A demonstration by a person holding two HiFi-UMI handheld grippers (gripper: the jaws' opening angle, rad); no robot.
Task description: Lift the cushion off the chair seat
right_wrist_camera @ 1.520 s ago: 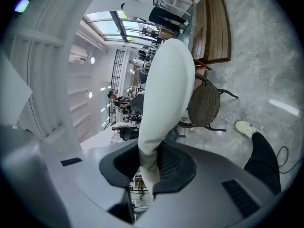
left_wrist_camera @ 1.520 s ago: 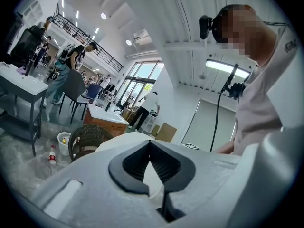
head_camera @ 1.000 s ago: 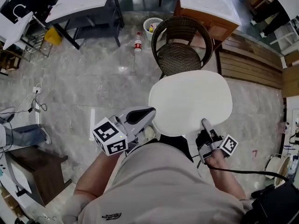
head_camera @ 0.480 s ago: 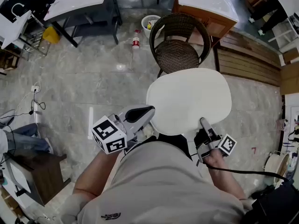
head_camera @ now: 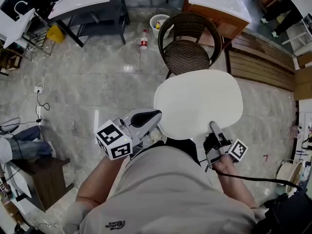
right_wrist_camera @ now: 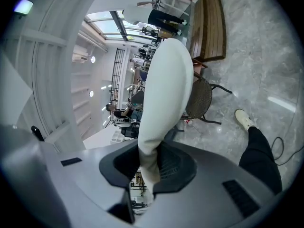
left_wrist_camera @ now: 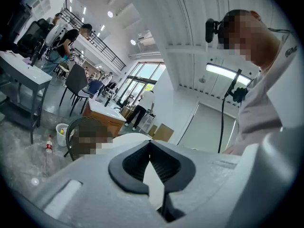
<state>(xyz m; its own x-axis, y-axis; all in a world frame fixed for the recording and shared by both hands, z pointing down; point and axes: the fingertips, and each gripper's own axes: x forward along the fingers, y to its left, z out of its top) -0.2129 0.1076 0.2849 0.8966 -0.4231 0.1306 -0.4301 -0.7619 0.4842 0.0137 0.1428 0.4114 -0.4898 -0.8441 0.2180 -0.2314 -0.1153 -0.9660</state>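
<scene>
No legible text, small white logo (head_camera: 115, 224) on shirt unreadable

Matt cream cloth on cushion (head_camera: 197, 104); dark woven wicker chair (head_camera: 185, 57); glossy grey marble floor (head_camera: 92, 89)

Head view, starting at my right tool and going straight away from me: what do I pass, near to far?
right tool → cushion → wicker chair → white-topped cabinet
</scene>
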